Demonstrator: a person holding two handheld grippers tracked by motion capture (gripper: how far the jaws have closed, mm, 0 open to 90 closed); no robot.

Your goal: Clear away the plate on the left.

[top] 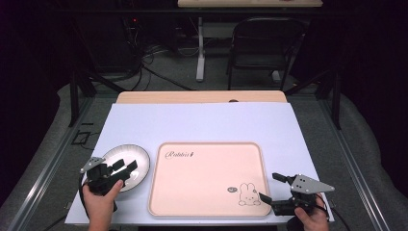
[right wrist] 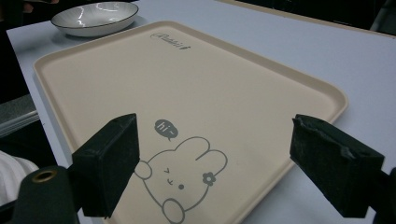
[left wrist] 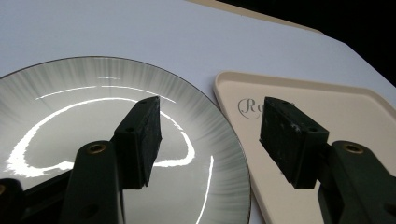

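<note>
Two grippers in play, both with nothing between their jaws. From the high view, the left gripper [top: 126, 168] sits over the near right part of a round plate [top: 139, 159] at the left of the white table cover [top: 202, 122], jaws spread apart, with the person's left hand [top: 101, 199] gripping it from below. Just right of the plate is a big beige tray [top: 207, 173] with cursive writing in its top left corner that looks like "Rabbit", plus a little bunny drawing [top: 248, 194] near its bottom right corner. The right gripper [top: 272, 187] hangs at the tray's near right corner, jaws wide apart, held by the right hand [top: 312, 216]. A dark chair [top: 262, 45] stands on the floor beyond the table. Left gripper view: the plate [left wrist: 70, 88] is glossy with fine grey streaks running in from the rim, one jaw over it and the other over the tray [left wrist: 355, 112], where I can only read "Ro" before the jaw hides the rest. Right gripper view: jaws far apart over the tray [right wrist: 210, 84], the bunny [right wrist: 182, 186] between them with a speech bubble saying "hi~", the script logo farther up, and the plate [right wrist: 95, 18] past the tray's far corner
</note>
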